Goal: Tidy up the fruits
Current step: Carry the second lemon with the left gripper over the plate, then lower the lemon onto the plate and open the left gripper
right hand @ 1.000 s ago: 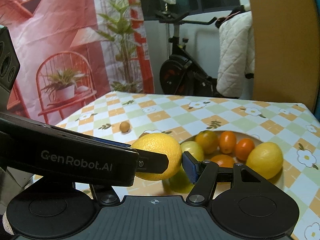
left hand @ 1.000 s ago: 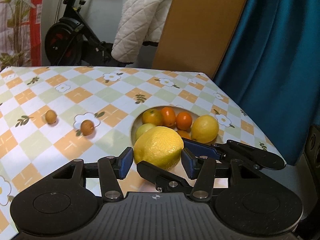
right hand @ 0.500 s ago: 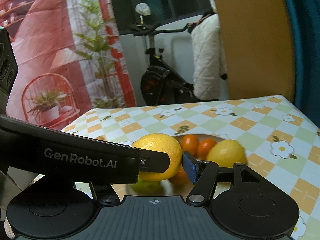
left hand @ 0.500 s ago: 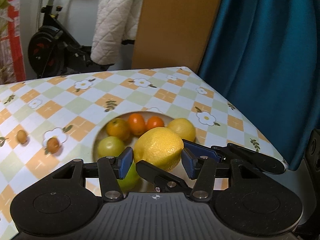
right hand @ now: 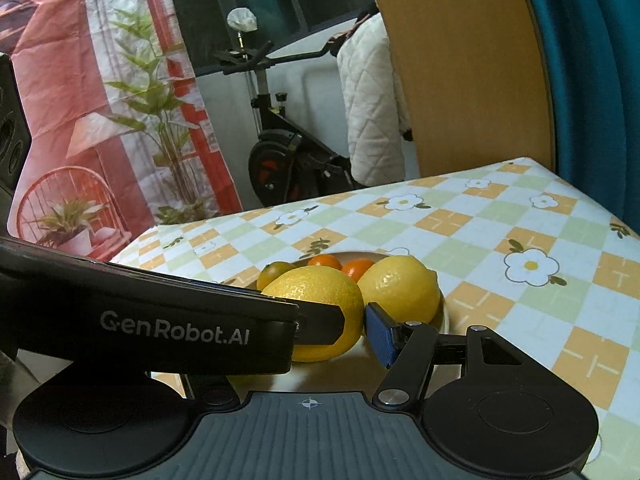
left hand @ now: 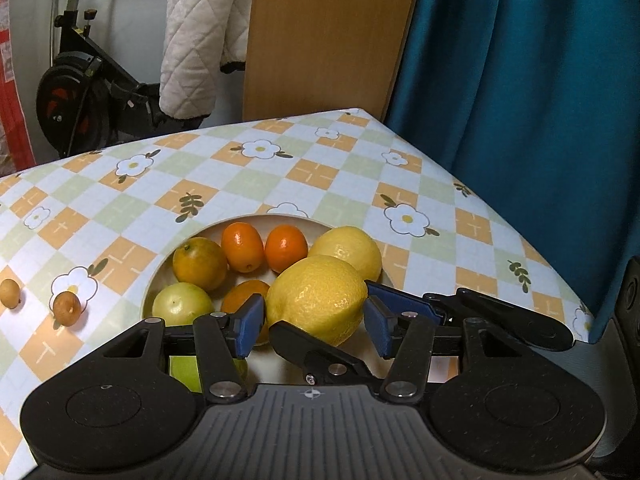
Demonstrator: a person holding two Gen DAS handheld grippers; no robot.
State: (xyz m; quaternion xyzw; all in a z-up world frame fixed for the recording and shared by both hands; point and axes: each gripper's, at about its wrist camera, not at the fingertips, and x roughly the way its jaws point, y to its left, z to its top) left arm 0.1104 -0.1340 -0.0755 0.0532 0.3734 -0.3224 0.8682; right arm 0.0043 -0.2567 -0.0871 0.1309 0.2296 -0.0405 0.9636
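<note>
A large yellow lemon (left hand: 318, 298) sits between the blue pads of both grippers, just over the near side of a shallow plate (left hand: 288, 219). The right gripper's fingers cross in front of my left gripper (left hand: 312, 322). In the right wrist view my right gripper (right hand: 332, 320) is shut on this lemon (right hand: 320, 292), and the left gripper's black body hides its left finger. The plate holds a second lemon (left hand: 348, 250), two small oranges (left hand: 242, 246), a yellow-orange citrus (left hand: 199, 263) and a green fruit (left hand: 182, 309).
Two small brown fruits (left hand: 66, 307) lie on the checked tablecloth left of the plate. The table's right edge (left hand: 520, 240) runs close to a teal curtain. An exercise bike and a wooden board stand beyond the far edge.
Both grippers have carried the lemon to the right, over the near side of the plate; the plate and its fruits have come closer in view.
</note>
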